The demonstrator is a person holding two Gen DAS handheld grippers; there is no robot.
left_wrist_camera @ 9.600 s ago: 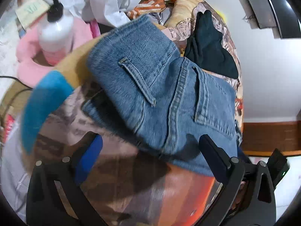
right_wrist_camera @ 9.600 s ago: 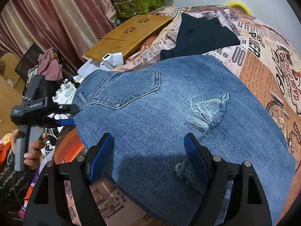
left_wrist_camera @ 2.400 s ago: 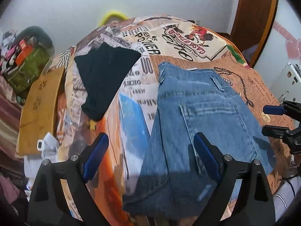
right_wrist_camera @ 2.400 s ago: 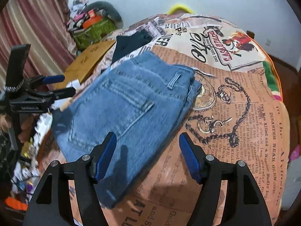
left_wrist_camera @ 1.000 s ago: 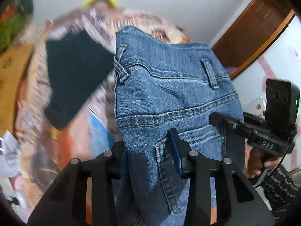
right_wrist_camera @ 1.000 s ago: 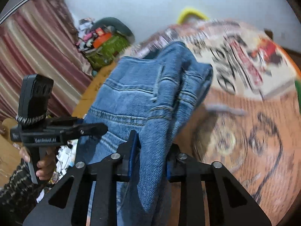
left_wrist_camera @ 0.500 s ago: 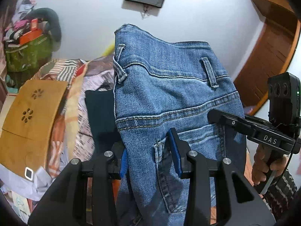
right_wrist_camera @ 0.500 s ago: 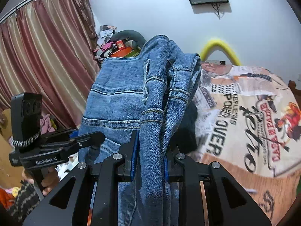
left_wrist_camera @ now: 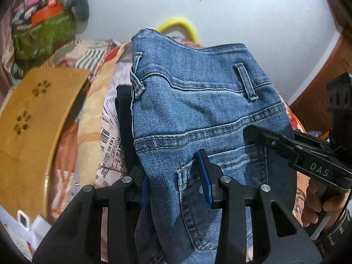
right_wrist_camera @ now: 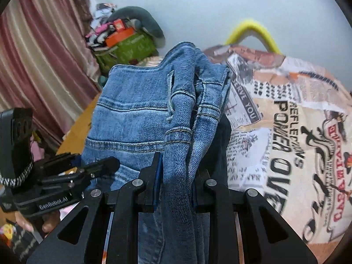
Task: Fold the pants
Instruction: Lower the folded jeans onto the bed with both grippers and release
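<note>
Folded blue jeans [left_wrist_camera: 198,114] hang lifted above the bed, waistband up, held at both sides. My left gripper [left_wrist_camera: 176,176] is shut on the jeans' left edge near the back pocket. My right gripper [right_wrist_camera: 176,176] is shut on the bunched right edge of the jeans [right_wrist_camera: 136,114]. In the left wrist view the right gripper [left_wrist_camera: 286,145] shows at the right, clamped on the denim. In the right wrist view the left gripper [right_wrist_camera: 88,169] shows at the left, a hand [right_wrist_camera: 50,220] under it. A dark folded garment [left_wrist_camera: 125,127] lies on the bed behind the jeans.
The printed bedspread [right_wrist_camera: 286,132] spreads to the right. A wooden lap board [left_wrist_camera: 33,121] lies at the bed's left side. A green bag [right_wrist_camera: 132,48] with clutter and a yellow curved thing [right_wrist_camera: 253,30] stand against the white wall. Striped curtains [right_wrist_camera: 39,55] hang at the left.
Both grippers, still clamped on the jeans, have carried them toward the head of the bed and a little lower. The bedspread and lap board now fill more of both views.
</note>
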